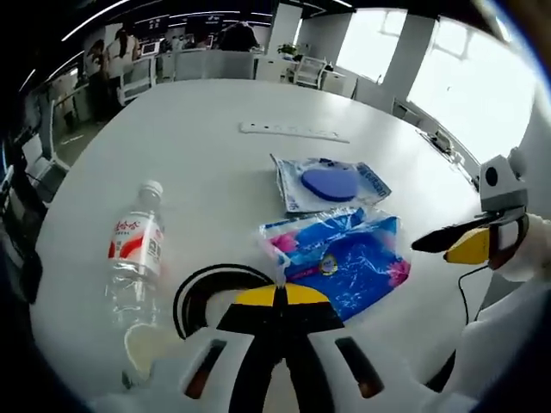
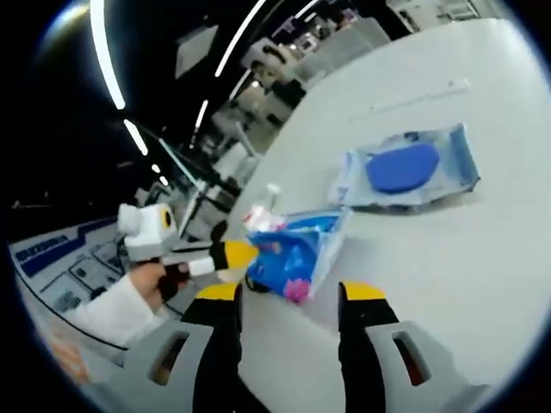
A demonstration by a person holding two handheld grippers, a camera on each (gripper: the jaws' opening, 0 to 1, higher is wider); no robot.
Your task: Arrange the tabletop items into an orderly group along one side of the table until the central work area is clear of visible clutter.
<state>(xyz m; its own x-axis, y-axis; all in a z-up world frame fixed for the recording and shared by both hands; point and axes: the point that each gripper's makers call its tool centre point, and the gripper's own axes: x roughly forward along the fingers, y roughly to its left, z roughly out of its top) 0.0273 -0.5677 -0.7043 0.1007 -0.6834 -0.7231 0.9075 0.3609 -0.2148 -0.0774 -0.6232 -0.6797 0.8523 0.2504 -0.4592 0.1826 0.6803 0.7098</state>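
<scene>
A blue printed packet (image 1: 349, 254) lies near the table's front. Its near corner sits at the closed yellow tips of my left gripper (image 1: 280, 292), which is shut on it. In the right gripper view the packet (image 2: 297, 249) stands tilted up, and the left gripper (image 2: 225, 256) holds its left edge. A clear bag with a blue disc (image 1: 331, 182) (image 2: 405, 168) lies just beyond. To the left a water bottle (image 1: 136, 249) (image 2: 263, 206) lies on its side. My right gripper (image 2: 288, 297) is open, a short way from the packet, and it enters the left gripper view from the right (image 1: 452, 243).
The round white table (image 1: 198, 146) carries a long white strip (image 1: 293, 131) (image 2: 422, 96) at its far side. A black ring shape (image 1: 185, 301) lies beside my left jaws. A white-sleeved hand (image 2: 129, 297) holds the left gripper. Chairs and desks stand beyond the table.
</scene>
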